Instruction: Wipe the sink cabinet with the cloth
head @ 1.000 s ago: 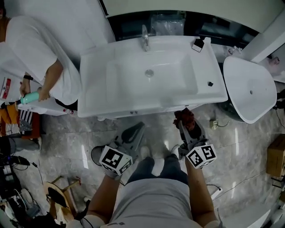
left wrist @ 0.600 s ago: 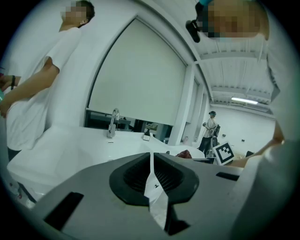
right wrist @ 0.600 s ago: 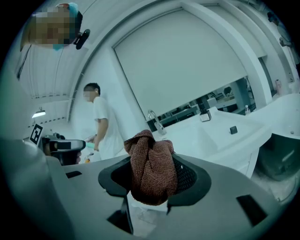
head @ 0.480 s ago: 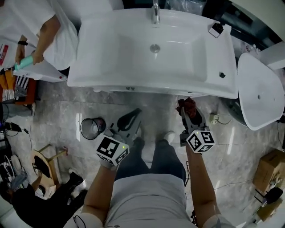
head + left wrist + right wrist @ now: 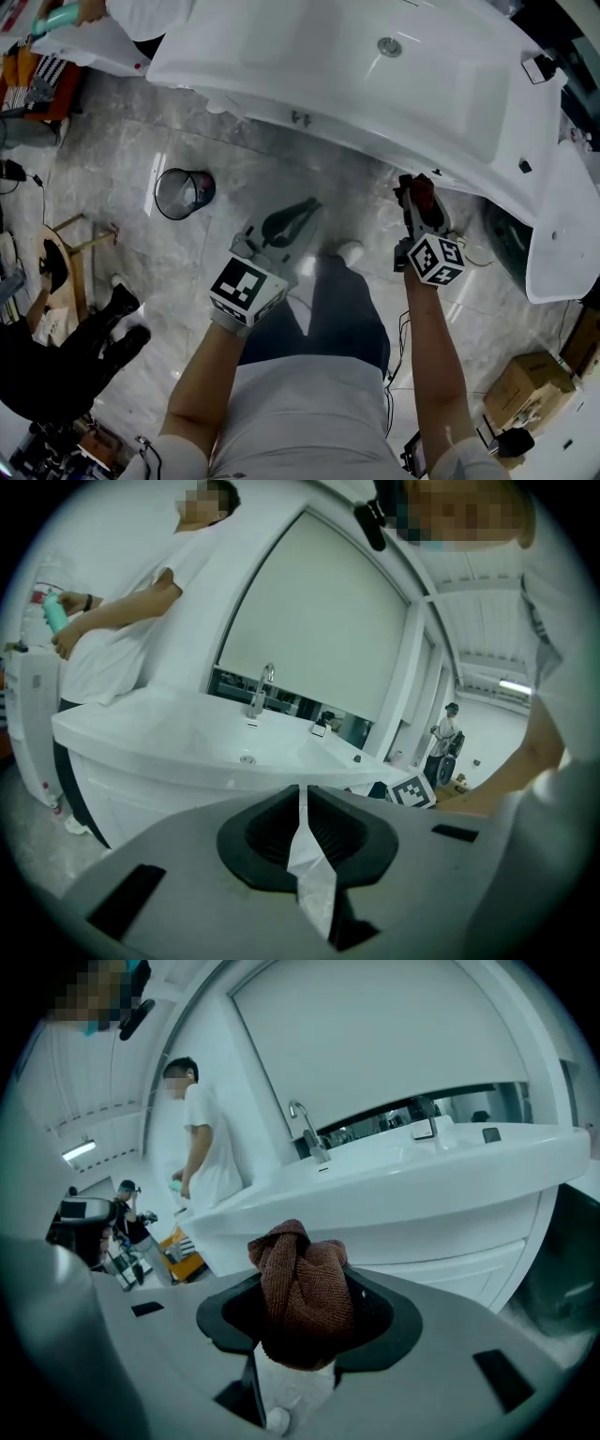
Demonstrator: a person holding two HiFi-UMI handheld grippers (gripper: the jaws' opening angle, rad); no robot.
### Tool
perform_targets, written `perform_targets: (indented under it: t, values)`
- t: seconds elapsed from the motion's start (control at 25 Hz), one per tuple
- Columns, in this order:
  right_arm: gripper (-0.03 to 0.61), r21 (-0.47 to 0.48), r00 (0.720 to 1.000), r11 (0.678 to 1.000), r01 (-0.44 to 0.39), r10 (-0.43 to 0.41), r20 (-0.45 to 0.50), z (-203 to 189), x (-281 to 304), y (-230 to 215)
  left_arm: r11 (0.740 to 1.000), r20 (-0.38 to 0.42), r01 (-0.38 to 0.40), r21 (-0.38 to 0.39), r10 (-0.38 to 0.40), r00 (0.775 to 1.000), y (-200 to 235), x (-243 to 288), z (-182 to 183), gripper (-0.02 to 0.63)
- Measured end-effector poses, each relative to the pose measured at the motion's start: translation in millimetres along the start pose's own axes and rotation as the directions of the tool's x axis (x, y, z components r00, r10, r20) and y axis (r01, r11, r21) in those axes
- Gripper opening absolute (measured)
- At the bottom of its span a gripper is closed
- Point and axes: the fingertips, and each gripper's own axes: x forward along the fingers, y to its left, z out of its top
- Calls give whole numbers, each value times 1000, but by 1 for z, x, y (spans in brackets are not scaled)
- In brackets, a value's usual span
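1. Cloth (image 5: 300,1283): a rust-brown knitted rag, bunched into a knot. It is clamped between the jaws of the right gripper (image 5: 419,199) and bulges past their tips toward the sink cabinet (image 5: 441,1241).
2. The cabinet's white front lies straight ahead of that gripper. It is near the cloth but not touching it, and sits beneath the overhanging rim of the basin (image 5: 309,47).
3. The cabinet's long axis runs crosswise to the line the right gripper points along, so a wiping stroke would likely travel sideways along the front.
4. The left gripper (image 5: 289,223) has its jaws pressed together, with only a thin slit between the pads, and grips nothing. It hangs further back from the cabinet.
5. The right arm is the nearer one. A short push forward looks enough to bring the cloth onto the cabinet.
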Motion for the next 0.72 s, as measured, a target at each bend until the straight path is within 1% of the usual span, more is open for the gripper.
perform_targets:
  t: [0.16, 0.36, 0.56, 0.72]
  values:
    - [181, -39, 999, 999, 22, -23, -29, -17, 24, -10, 998, -4, -40, -45, 40, 999, 17, -12, -21, 12]
    - [181, -52, 997, 997, 59, -61, -38, -26, 55, -25, 996, -14, -65, -68, 65, 998, 33, -17, -35, 12]
    - [181, -61, 995, 994, 95, -97, -29, -27, 81, -35, 997, -33, -51, -50, 49, 998, 39, -18, -40, 12]
    - [180, -36, 994, 993, 109, -110, -20, -21, 92, -46, 997, -26, -38, -73, 36, 999, 36, -16, -42, 12]
